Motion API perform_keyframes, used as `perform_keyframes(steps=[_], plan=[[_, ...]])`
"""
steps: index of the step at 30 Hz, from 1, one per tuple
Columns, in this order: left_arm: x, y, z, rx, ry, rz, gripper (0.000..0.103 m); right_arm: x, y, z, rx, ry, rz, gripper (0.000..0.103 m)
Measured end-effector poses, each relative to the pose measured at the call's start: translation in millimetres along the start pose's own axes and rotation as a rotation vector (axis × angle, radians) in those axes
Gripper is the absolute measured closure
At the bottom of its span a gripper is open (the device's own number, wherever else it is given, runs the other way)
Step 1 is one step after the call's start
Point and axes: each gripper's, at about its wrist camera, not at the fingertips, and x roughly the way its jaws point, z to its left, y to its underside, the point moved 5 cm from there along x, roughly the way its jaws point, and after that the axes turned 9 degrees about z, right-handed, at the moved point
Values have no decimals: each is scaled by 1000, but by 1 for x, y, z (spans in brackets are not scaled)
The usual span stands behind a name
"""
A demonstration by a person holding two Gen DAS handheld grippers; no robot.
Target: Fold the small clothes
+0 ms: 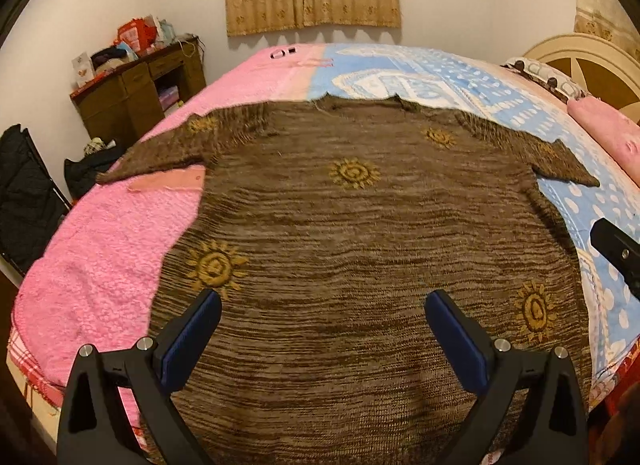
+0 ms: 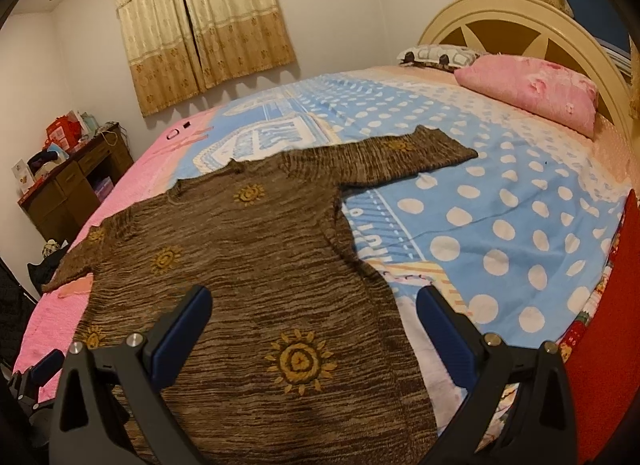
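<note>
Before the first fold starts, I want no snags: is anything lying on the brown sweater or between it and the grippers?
Nothing visible: the brown sweater lies flat and bare on the bed, both open grippers right above it.

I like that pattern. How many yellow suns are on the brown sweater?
6 suns on the sweater: one on each sleeve, two on the chest, two near the hem. More may hide underneath.

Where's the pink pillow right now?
In the right wrist view, the pink pillow lies at the far right end of the bed, against the cream headboard, beside a patterned pillow.
</note>
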Motion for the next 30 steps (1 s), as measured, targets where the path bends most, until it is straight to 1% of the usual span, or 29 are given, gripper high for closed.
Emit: perform_keyframes(steps=[3, 4, 6, 7, 9, 11, 12, 13, 14, 15, 17, 19, 20, 22, 23, 25, 27, 28, 29, 30], plan=[[6, -5, 1, -3, 35, 6, 1, 10, -2, -11, 23, 12, 34, 0], [8, -11, 2, 1, 43, 1, 1, 13, -3, -14, 40, 6, 27, 0], [7, -22, 3, 11, 47, -11, 1, 18, -10, -31, 74, 22, 26, 0], [6, -33, 5, 17, 51, -24, 1, 19, -11, -37, 84, 39, 71, 0], [3, -47, 6, 25, 64, -48, 1, 23, -29, -57, 110, 49, 58, 0], [-1, -66, 6, 33, 57, -85, 1, 32, -53, -78, 148, 47, 10, 0], [-1, -74, 6, 38, 49, -97, 1, 33, -67, -89, 139, 62, -28, 0], [0, -81, 4, 40, 44, -104, 1, 33, -80, -99, 130, 88, -58, 2], [2, -87, 4, 39, 46, -107, 1, 40, -99, -119, 150, 117, -67, 8], [4, -91, 3, 34, 49, -107, 1, 45, -111, -132, 165, 146, -62, 10], [11, -97, 1, 23, 64, -95, 1, 67, -136, -165, 217, 180, -38, 16], [22, -101, -2, 19, 83, -69, 1, 88, -152, -186, 238, 219, 1, 22], [28, -101, -3, 21, 86, -55, 1, 100, -159, -195, 239, 222, 30, 27], [37, -101, -6, 34, 79, -34, 1, 124, -165, -201, 246, 212, 76, 32], [42, -100, -8, 42, 72, -26, 1, 136, -169, -206, 242, 233, 91, 35], [49, -100, -9, 53, 57, -12, 1, 148, -172, -213, 250, 267, 100, 35], [56, -101, -8, 50, 51, 0, 1, 164, -171, -221, 285, 237, 124, 35], [60, -102, -7, 44, 52, 8, 1, 168, -171, -221, 287, 240, 122, 34], [63, -103, -6, 37, 55, 17, 1, 167, -172, -219, 264, 251, 101, 34], [65, -103, -5, 32, 58, 23, 1, 172, -172, -214, 246, 252, 108, 34]])
